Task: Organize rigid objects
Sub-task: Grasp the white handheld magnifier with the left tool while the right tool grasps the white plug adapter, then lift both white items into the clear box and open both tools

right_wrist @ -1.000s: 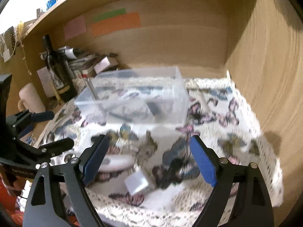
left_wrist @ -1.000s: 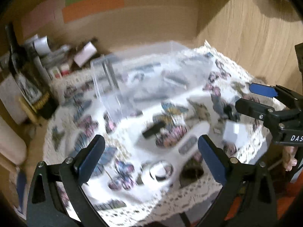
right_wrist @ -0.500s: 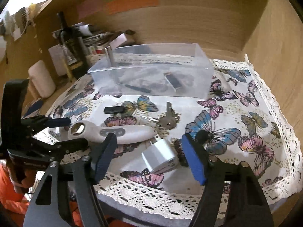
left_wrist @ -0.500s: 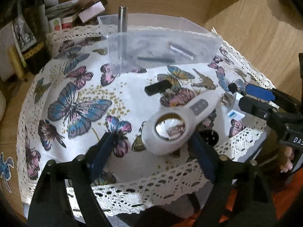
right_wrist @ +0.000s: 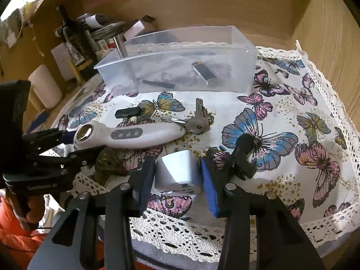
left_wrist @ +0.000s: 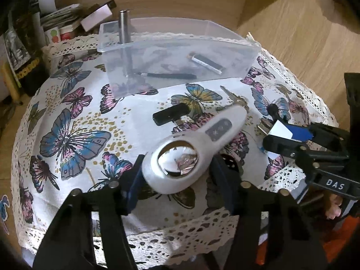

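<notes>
White magnifier [left_wrist: 180, 157] clamped in L gripper [left_wrist: 177, 175]; R gripper [right_wrist: 177, 175] straddling silver charger [right_wrist: 177, 173]

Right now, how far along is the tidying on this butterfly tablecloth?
Partly done: the clear bin already holds a lighter, a black pen and a metal tube. In hand: left gripper around the magnifier, right gripper around the white charger. Left: keys, black USB stick.
</notes>
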The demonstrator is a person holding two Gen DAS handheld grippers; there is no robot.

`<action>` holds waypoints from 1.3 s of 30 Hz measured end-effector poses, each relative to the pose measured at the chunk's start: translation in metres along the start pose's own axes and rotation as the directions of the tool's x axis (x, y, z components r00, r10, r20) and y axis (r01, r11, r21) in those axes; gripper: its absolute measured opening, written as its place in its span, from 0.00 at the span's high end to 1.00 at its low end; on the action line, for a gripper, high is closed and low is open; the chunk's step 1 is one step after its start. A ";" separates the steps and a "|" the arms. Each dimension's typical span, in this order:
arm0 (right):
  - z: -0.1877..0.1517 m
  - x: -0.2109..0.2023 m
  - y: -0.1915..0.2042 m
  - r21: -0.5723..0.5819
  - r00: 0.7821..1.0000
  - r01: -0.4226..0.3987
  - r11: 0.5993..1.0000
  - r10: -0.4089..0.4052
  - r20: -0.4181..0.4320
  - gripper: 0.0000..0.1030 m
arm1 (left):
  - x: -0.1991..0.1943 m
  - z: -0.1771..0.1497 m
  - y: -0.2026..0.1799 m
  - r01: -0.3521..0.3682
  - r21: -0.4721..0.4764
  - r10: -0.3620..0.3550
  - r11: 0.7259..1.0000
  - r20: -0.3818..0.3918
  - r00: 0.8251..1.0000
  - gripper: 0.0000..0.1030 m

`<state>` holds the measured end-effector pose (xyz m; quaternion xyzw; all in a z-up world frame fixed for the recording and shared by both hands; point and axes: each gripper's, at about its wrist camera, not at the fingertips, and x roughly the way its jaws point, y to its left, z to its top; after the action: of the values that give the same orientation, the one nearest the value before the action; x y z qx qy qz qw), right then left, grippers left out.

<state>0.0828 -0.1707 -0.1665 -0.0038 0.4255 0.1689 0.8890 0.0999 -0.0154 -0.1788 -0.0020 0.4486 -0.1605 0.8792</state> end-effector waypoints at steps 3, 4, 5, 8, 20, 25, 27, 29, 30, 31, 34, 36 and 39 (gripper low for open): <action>-0.002 0.008 0.001 -0.003 1.000 -0.004 1.000 0.004 -0.028 0.63 | -0.003 -0.002 0.001 0.009 -0.008 -0.009 1.000 0.007 1.000 0.50; -0.003 0.010 0.002 -0.004 1.000 0.000 1.000 0.000 -0.031 0.63 | -0.004 -0.003 0.001 0.012 -0.012 -0.011 1.000 0.010 1.000 0.51; -0.003 0.010 0.002 -0.006 1.000 0.006 1.000 -0.006 -0.023 0.64 | -0.006 -0.004 0.002 0.012 -0.015 -0.012 1.000 0.014 1.000 0.52; -0.002 0.008 0.003 -0.008 1.000 0.001 1.000 -0.001 -0.011 0.64 | -0.012 -0.005 0.002 0.011 -0.018 -0.011 1.000 0.032 0.999 0.54; -0.001 0.007 0.005 -0.002 1.000 -0.010 1.000 0.010 0.004 0.64 | -0.030 0.014 0.000 0.032 -0.007 -0.031 0.999 0.128 0.991 0.59; 0.003 0.003 0.005 0.003 1.000 -0.014 1.000 0.014 0.025 0.64 | -0.030 0.028 -0.007 0.050 0.004 -0.050 0.999 0.150 0.987 0.60; 0.005 0.003 0.005 0.003 0.999 -0.020 1.000 0.019 0.032 0.64 | -0.027 0.033 -0.010 0.052 0.017 -0.054 0.999 0.146 0.988 0.60; 0.006 0.003 0.004 0.004 0.999 -0.022 1.000 0.022 0.034 0.64 | -0.021 0.034 -0.012 0.044 0.031 -0.047 0.999 0.124 0.991 0.60; 0.007 0.003 0.004 0.004 0.999 -0.023 1.000 0.023 0.034 0.64 | -0.015 0.034 -0.013 0.038 0.044 -0.042 0.998 0.098 0.994 0.60; 0.007 0.004 0.004 0.005 0.999 -0.025 1.000 0.025 0.034 0.64 | -0.010 0.032 -0.014 0.034 0.054 -0.038 0.998 0.076 0.996 0.60; 0.006 0.005 0.001 0.007 0.999 -0.029 1.000 0.028 0.031 0.64 | 0.005 0.027 -0.017 0.029 0.073 -0.029 0.997 0.003 1.000 0.60; 0.006 0.006 -0.002 0.014 0.999 -0.029 0.999 0.028 0.028 0.64 | 0.006 0.026 -0.016 0.037 0.070 -0.038 0.997 0.001 0.999 0.60; 0.006 0.006 -0.006 0.029 0.999 -0.034 0.999 0.033 0.026 0.64 | 0.010 0.030 -0.017 0.047 0.074 -0.044 0.996 -0.034 0.998 0.60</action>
<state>0.0927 -0.1739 -0.1679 0.0188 0.4168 0.1775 0.8913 0.1244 -0.0384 -0.1665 0.0233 0.4564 -0.1972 0.8673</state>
